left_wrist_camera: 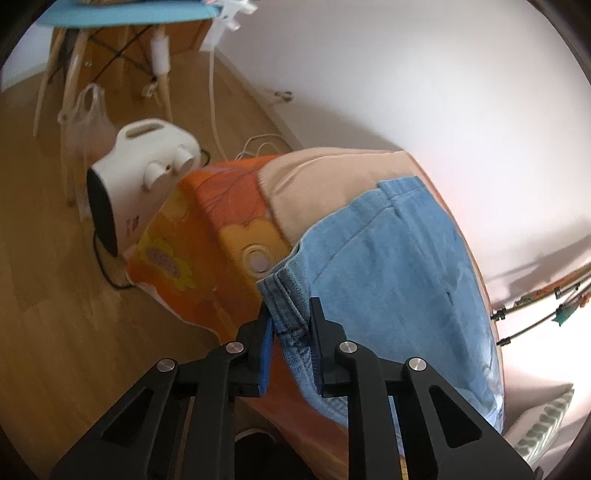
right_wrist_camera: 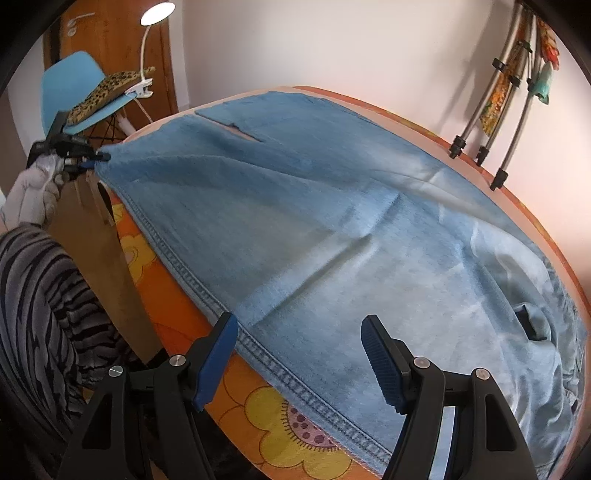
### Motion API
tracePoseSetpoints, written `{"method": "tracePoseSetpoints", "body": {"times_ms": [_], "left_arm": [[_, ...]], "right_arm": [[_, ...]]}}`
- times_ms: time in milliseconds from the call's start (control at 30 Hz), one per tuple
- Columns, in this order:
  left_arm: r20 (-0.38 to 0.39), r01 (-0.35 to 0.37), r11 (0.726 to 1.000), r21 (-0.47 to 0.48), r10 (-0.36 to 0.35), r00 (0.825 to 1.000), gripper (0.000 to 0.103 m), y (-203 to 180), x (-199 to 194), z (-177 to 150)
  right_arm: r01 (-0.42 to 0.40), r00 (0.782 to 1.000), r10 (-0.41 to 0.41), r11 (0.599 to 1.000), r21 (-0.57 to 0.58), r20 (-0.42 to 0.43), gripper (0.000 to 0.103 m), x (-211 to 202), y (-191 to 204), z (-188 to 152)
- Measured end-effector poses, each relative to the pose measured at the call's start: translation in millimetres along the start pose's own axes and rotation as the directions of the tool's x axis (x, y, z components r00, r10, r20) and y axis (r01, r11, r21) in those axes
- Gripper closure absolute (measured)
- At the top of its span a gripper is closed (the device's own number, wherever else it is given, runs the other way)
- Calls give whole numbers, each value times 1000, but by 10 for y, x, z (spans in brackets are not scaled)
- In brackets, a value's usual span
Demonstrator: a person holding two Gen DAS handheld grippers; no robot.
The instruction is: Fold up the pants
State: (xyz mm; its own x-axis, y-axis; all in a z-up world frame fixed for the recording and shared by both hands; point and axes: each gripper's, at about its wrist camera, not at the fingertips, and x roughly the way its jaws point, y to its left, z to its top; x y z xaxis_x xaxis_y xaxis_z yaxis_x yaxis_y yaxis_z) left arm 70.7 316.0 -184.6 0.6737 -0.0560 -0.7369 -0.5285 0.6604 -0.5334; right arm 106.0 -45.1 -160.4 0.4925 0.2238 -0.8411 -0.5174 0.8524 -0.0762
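Observation:
Light blue denim pants point(right_wrist_camera: 314, 221) lie spread over a table with an orange flowered cloth point(right_wrist_camera: 280, 435). In the left wrist view my left gripper point(left_wrist_camera: 291, 328) is shut on a stitched hem corner of the pants point(left_wrist_camera: 388, 266), at the table's corner. The right wrist view shows that same left gripper point(right_wrist_camera: 86, 162) at the far left, pulling the corner taut, held by a gloved hand point(right_wrist_camera: 33, 192). My right gripper point(right_wrist_camera: 299, 354) stands open over the near side seam. Denim lies between and below its fingers, and the pads do not press on it.
A white fan heater point(left_wrist_camera: 136, 173) and a plastic bag point(left_wrist_camera: 88, 118) sit on the wood floor by the table point(left_wrist_camera: 207, 236). A blue chair point(right_wrist_camera: 70, 85) with a clip lamp point(right_wrist_camera: 157, 11) stands beyond. Tripod legs point(right_wrist_camera: 491, 129) lean on the wall. A striped sleeve point(right_wrist_camera: 33, 295) fills the left.

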Motion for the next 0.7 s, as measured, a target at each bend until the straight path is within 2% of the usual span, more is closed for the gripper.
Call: {"method": "tracePoseSetpoints", "body": {"times_ms": [133,200,333,433,533,567,600,667,700], "left_arm": [[25,7,999,35,-8,1000,89,-144,-56,70],[36,11,999,51,-13,999,89,-215,-80,134],[64,18,996,87,-23,998,89,-395,-117,225],[81,26,994,104,-34,996,89,-499,-137,268],[94,43,994,103,-53,994,89,-558,-168,290],[99,47,993,107,-58,993,89,-589,-179,289],[102,48,993,112,-60,993,89,-615,-187,295],[113,52,991,126,-67,991,89,-673,-220,290],[120,53,990,131,-69,990,89,-689,-238,293]], "right_arm": [[-20,1000,19,999,-39,-18,32,67,33,-19],[-45,999,44,998,-50,-31,37,90,44,-28],[-79,996,75,993,-85,-51,39,116,81,-61],[-67,996,58,989,-129,-71,39,179,153,-86],[-56,996,45,989,-139,-76,45,220,183,-83],[-75,995,66,989,-126,-81,51,222,166,-72],[-94,993,85,990,-107,-85,62,222,142,-61],[-99,993,92,990,-96,-80,68,217,114,-67],[-100,993,93,990,-100,-72,78,199,119,-67]]}}
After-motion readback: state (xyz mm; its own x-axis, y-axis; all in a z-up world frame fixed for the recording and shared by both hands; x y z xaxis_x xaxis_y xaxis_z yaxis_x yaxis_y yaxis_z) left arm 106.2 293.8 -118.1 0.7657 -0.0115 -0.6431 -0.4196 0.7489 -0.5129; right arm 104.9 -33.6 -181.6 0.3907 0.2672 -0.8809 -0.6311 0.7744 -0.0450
